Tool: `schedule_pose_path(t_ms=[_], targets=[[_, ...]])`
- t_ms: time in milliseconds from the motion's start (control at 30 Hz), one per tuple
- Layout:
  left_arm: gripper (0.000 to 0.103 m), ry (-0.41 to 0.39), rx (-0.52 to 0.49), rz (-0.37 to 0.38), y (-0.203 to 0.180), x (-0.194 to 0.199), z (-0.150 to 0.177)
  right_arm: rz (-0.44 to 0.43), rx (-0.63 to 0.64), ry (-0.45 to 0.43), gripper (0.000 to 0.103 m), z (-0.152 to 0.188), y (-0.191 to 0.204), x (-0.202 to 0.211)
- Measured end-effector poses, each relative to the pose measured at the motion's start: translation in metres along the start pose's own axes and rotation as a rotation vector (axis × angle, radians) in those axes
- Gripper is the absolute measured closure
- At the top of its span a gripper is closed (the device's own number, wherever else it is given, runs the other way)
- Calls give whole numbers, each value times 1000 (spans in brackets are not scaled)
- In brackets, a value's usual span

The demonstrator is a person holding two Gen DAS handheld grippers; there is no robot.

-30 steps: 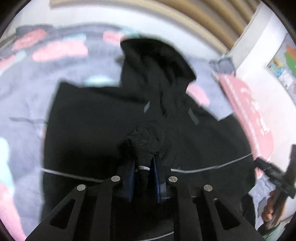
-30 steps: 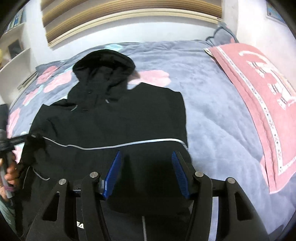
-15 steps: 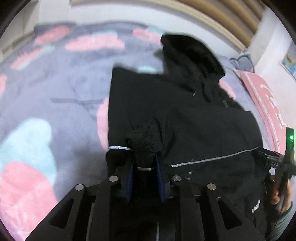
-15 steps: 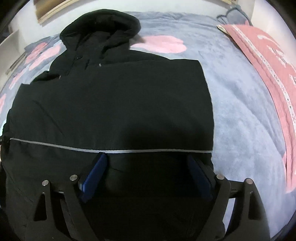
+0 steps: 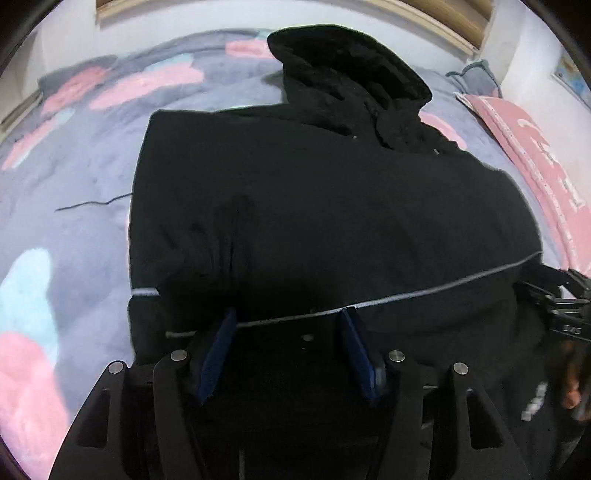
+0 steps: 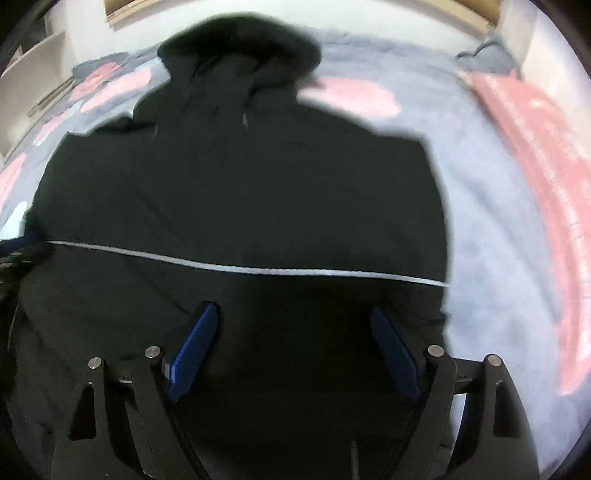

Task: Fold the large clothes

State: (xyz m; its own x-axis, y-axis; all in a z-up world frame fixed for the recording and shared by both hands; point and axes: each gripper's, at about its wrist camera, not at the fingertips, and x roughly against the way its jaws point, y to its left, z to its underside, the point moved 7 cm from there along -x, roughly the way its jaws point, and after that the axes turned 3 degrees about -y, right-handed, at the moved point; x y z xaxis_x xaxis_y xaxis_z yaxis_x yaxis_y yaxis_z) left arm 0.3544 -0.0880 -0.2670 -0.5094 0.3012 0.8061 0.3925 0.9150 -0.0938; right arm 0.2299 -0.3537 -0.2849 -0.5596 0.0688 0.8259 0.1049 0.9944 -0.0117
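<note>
A large black hooded jacket [image 5: 314,206] lies flat on the bed, hood [image 5: 347,70] at the far end, with a thin grey stripe [image 5: 424,291] across it. Both sleeves are folded in over the body. It also fills the right wrist view [image 6: 240,192], stripe [image 6: 258,269] across the middle. My left gripper [image 5: 290,325] is open and empty, low over the jacket's lower left part. My right gripper [image 6: 291,321] is open and empty over the lower right part. The right gripper shows at the left view's right edge [image 5: 565,306].
The bed has a grey fleece blanket [image 5: 74,184] with pink and light blue patches. A pink patterned cloth [image 5: 535,155] lies along the bed's right side, also in the right wrist view [image 6: 535,192]. A wall and wooden headboard [image 5: 443,18] stand behind.
My left gripper was shut on the jacket's sleeve cuff; it has laid it down on the jacket and opened. My right gripper stayed open and moved closer over the jacket.
</note>
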Motion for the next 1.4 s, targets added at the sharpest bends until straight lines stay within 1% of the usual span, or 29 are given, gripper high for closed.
schedule_pose_path(t_ms=[67, 100, 200, 267, 367, 433, 467, 567, 667, 700, 767, 833, 900, 933, 1000, 1033, 1100, 1167, 1233, 1300, 1400], targets=[[43, -1, -33, -31, -3, 2, -4, 5, 17, 1, 15, -2, 2, 1], [43, -1, -45, -35, -5, 5, -5, -6, 13, 10, 15, -2, 2, 3], [43, 6, -54, 10, -2, 19, -10, -42, 20, 48, 15, -6, -2, 9], [43, -3, -44, 42, -4, 40, -20, -64, 22, 82, 15, -10, -5, 23], [43, -32, -31, 42, -1, 76, -50, -110, 12, 96, 15, -28, -12, 49], [43, -52, -27, 55, -4, 99, -75, -125, 4, 76, 15, -55, -17, 78], [43, -64, -34, 56, -6, 112, -95, -130, 0, 65, 15, -64, -17, 86], [43, -91, -38, 55, -8, 135, -136, -137, -40, 30, 15, -117, -26, 117], [43, -125, -33, 75, -13, 157, -183, -164, -80, -4, 15, -165, -36, 132], [43, -134, -31, 81, -13, 163, -194, -172, -92, -18, 15, -182, -40, 138], [43, -152, -22, 91, -16, 167, -225, -173, -113, -31, 15, -212, -45, 138], [43, -153, -19, 95, -20, 159, -250, -171, -139, -48, 15, -238, -56, 135], [43, -137, -25, 76, -18, 145, -271, -159, -161, -52, 15, -256, -63, 121], [43, -123, -27, 60, -17, 134, -280, -154, -173, -47, 15, -263, -68, 111], [43, -85, -27, 23, -14, 97, -296, -141, -210, -15, 15, -277, -79, 78], [43, -65, -23, 8, -11, 79, -300, -150, -232, 5, 15, -282, -83, 58], [43, -13, -11, -26, -4, 30, -306, -159, -263, 27, 15, -290, -91, 23], [43, 23, 16, -27, 2, -16, -310, -155, -277, 52, 15, -293, -94, -12], [43, 47, 44, -21, 7, -54, -309, -167, -288, 84, 15, -294, -94, -51], [43, 69, 75, -24, 13, -86, -309, -175, -282, 115, 15, -294, -90, -82], [43, 78, 120, -19, 20, -124, -310, -164, -258, 146, 15, -295, -84, -123]])
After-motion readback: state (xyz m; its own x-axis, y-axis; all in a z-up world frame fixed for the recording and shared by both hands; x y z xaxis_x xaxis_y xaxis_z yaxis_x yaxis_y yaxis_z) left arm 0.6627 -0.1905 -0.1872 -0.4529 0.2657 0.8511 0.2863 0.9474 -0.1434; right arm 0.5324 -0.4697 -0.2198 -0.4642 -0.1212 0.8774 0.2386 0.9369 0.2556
